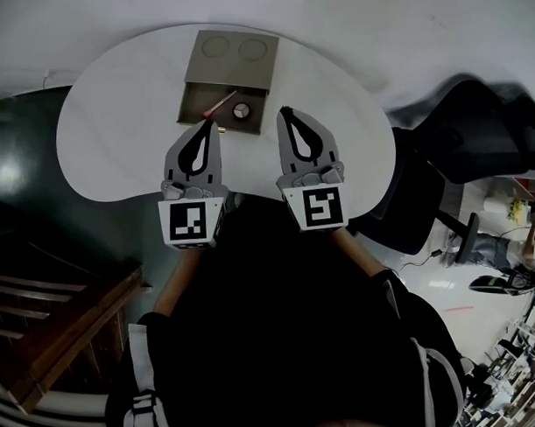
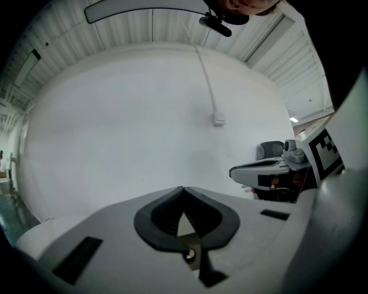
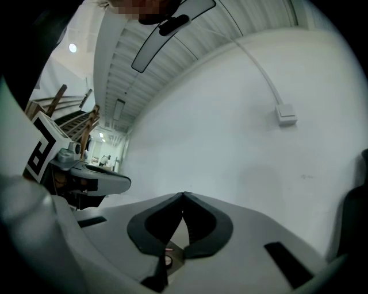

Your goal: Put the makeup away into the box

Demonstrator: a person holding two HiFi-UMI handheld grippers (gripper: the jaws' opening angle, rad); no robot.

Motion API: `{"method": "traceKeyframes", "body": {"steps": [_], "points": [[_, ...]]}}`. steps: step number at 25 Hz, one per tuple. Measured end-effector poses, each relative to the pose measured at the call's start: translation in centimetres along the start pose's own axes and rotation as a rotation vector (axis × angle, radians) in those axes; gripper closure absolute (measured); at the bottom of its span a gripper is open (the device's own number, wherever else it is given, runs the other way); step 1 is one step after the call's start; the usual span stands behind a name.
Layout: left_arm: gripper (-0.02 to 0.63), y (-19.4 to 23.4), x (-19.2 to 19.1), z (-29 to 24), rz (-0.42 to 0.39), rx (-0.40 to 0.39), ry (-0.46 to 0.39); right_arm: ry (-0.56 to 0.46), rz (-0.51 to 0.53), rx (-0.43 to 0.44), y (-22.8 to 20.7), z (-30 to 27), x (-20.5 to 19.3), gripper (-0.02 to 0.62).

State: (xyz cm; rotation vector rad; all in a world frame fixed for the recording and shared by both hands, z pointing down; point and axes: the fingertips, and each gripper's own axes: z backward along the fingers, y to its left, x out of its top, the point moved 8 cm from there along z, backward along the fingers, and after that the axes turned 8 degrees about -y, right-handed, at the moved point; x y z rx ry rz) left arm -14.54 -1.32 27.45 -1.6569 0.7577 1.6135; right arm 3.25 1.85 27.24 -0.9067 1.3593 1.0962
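Left gripper (image 1: 213,127) and right gripper (image 1: 286,113) both have jaws pressed together, empty. Beneath each jaw pair, its own view shows only a sliver of the box (image 1: 192,105). It lies open just beyond the tips, holding a pink stick (image 1: 220,103) and a round compact (image 1: 242,111).

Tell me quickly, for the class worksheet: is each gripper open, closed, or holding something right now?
Left gripper: closed, holding nothing.
Right gripper: closed, holding nothing.
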Motion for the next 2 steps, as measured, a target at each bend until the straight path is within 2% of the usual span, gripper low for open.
{"method": "traceKeyframes", "body": {"steps": [2], "points": [[0.598, 0.15, 0.00, 0.19, -0.007, -0.002, 0.006, 0.006, -0.004, -0.004, 0.24, 0.15, -0.14, 0.574]]}}
